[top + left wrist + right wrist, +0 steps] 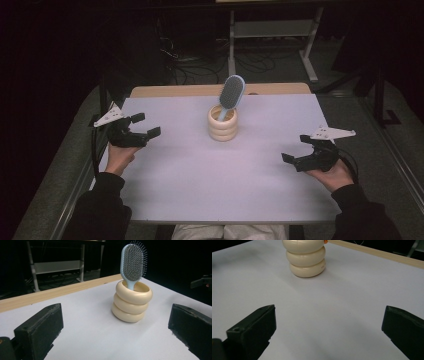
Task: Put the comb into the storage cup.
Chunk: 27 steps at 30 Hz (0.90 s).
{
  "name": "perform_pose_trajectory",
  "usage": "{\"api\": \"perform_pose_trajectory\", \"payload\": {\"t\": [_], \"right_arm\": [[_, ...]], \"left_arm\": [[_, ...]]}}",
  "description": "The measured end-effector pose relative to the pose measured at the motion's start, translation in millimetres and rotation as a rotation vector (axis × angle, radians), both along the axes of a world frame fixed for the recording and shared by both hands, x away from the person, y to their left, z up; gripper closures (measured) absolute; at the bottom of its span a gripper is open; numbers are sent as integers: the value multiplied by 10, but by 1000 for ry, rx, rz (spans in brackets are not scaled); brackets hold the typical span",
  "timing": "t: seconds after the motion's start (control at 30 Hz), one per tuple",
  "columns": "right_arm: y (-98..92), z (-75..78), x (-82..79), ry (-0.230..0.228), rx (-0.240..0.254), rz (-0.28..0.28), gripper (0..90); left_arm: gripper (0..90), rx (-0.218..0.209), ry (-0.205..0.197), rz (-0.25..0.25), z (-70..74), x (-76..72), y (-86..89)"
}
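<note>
Blue plastic made up the hairbrush (231, 95), which was stood handle-down in a cream ringed holder (223, 125) near the middle of the white table (200, 185). Its long axis was set almost upright, tipped a little, bristle head on top. Both the left gripper (143, 125) and right gripper (296, 148) were held wide open with nothing in them (well apart from the brush). The handle should be pinched just above the rim and lifted straight up, so the holder is not tipped.

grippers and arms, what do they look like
Both are black two-jaw tongs with blocky, squared jaw tips. The left tongs and right tongs each carry a pale grey three-cornered plate on top, with small dark holes. A black cable trails back from each along the hand. The person wears black long sleeves, cuffs at the wrists.
</note>
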State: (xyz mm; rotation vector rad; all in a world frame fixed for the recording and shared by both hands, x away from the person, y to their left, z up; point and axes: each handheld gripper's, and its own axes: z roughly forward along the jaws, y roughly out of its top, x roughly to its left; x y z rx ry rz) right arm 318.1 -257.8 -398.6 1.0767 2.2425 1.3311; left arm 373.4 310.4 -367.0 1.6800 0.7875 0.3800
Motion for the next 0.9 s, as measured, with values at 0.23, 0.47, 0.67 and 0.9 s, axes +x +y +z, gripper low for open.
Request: {"api": "perform_pose_trajectory", "payload": {"t": [0.23,0.47,0.67,0.9], "right_arm": [[1,-7,-2,2,-2,0,0],[5,-18,-4,7,-4,-1,0],[1,-16,-12,7,-1,-3,0],[-14,-46,-33,15,-3,-4,0]], "left_arm": [[0,-19,4,20,-87,-91,136],[0,-28,-4,45,-148,-185,272],[0,4,-26,80,-245,-338,349],[0,12,-21,72,-295,-490,422]]}}
